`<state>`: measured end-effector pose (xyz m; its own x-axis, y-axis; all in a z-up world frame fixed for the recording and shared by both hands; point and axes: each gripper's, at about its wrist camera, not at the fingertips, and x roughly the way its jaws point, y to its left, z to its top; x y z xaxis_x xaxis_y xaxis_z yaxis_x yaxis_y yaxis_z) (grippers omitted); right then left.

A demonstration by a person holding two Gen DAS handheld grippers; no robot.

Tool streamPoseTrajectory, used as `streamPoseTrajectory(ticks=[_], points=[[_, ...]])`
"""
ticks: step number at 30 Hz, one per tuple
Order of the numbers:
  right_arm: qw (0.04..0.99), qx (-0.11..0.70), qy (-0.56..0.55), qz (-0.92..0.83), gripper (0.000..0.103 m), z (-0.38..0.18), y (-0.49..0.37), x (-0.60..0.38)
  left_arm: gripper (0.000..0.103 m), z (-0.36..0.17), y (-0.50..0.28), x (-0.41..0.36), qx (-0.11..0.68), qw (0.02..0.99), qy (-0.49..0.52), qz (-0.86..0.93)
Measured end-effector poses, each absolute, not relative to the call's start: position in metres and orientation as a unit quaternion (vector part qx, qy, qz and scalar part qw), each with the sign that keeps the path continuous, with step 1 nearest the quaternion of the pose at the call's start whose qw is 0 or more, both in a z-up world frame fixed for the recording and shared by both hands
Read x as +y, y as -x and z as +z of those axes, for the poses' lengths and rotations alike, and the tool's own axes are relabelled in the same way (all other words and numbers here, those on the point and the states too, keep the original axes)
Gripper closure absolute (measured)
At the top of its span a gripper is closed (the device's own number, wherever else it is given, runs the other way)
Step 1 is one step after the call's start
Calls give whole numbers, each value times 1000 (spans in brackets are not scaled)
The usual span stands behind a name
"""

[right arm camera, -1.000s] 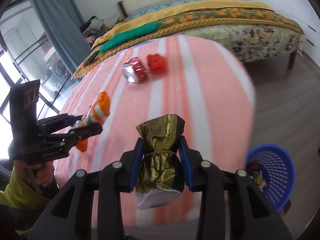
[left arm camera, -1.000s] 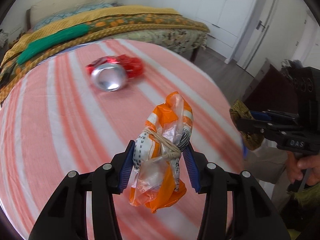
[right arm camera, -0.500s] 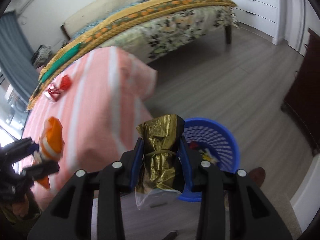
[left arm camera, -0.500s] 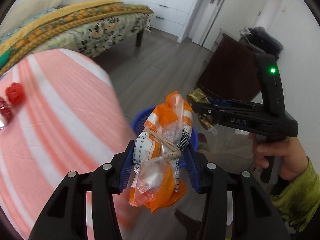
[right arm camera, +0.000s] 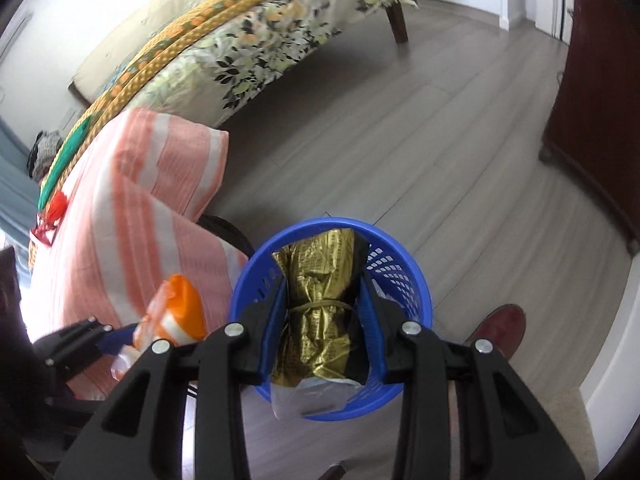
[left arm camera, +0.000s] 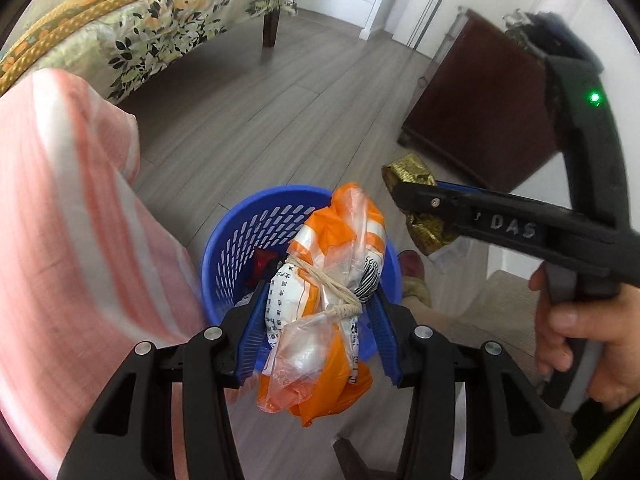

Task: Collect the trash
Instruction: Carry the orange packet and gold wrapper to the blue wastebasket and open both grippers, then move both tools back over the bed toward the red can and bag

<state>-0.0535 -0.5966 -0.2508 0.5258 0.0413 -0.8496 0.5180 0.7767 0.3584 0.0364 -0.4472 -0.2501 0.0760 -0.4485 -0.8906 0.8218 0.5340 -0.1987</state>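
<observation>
Open grey floor (right arm camera: 460, 152) surrounds 1 blue basket (right arm camera: 416, 280) beside the striped desk (right arm camera: 132, 216) edge. Above it, left gripper (left arm camera: 318, 312) clamps 1 orange packet (left arm camera: 336, 240); right gripper (right arm camera: 323, 304) clamps 1 gold packet (right arm camera: 320, 276).

Left gripper (left arm camera: 318, 320) clamps an orange wrapper (left arm camera: 324, 300) (string-tied) above the blue basket (left arm camera: 236, 248).

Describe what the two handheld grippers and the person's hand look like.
Both the left gripper and right gripper have black plastic frames, silver screws and ribbed blue finger pads. The right one bears "DAS" lettering and a green light. The bare hand has a yellow-green sleeve.
</observation>
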Motion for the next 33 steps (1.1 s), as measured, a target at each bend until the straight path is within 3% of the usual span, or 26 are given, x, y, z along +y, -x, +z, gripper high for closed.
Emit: streamPoseTrajectory(ticks=[2,3,4,5,9,14,22,33], points=[[814,463,-322,-141,63,-260,54,-605,51,-261,-39,-452,515,708,-183,-447],[810,462,-333,-139,59,-266,53,-609,45,-267,-41,-456,517,708,-183,-446],[807,462,-340,-139,49,-269,53,-612,30,-272,-42,-459,520,706,-183,-445],[806,458,-349,-138,43,-274,52,-616,25,-276,-44,-461,520,707,-184,-442],[802,449,-366,-147,41,-273,58,-622,23,-261,-45,-451,504,718,-190,-441],[823,427,-328,-181,18,-247,69,-614,11,-213,-37,-419,459,741,-175,-457],[861,411,-235,-185,16,-214,58,-546,9,-173,-40,-293,452,788,-139,-394],[905,409,-108,42,15,-162,-40,-337,8,-158,-108,-115,453,866,-91,-192]])
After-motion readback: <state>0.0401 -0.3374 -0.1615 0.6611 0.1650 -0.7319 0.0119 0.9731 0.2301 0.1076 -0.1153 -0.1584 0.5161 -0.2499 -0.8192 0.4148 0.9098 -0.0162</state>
